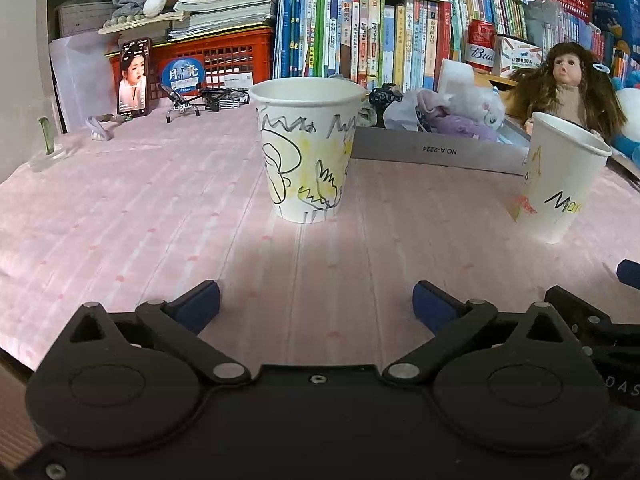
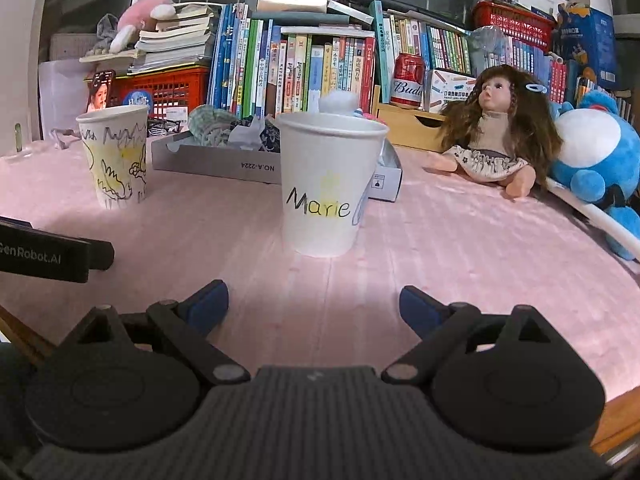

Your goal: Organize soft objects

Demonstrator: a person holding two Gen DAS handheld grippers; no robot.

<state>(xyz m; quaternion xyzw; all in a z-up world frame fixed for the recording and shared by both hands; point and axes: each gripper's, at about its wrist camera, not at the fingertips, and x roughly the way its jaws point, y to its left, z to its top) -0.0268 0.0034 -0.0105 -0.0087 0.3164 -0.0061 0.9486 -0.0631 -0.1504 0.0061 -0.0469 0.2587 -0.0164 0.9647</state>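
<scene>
Two white paper cups stand upright on the pink tablecloth. The cup with doodles [image 1: 306, 150] is straight ahead of my left gripper [image 1: 316, 304], which is open and empty; it also shows at the left of the right wrist view [image 2: 114, 156]. The cup marked "Marie" [image 2: 330, 184] is straight ahead of my right gripper [image 2: 314, 304], also open and empty; it shows at the right of the left wrist view [image 1: 560, 178]. Behind the cups a grey box [image 2: 224, 166] holds several soft cloth items [image 1: 460, 114].
A long-haired doll [image 2: 496, 136] and a blue plush toy [image 2: 600, 164] sit at the right. Books, a red crate [image 1: 236, 56], a red can [image 2: 408, 80] and a phone [image 1: 134, 76] line the back. The other gripper's body [image 2: 52, 254] shows at left.
</scene>
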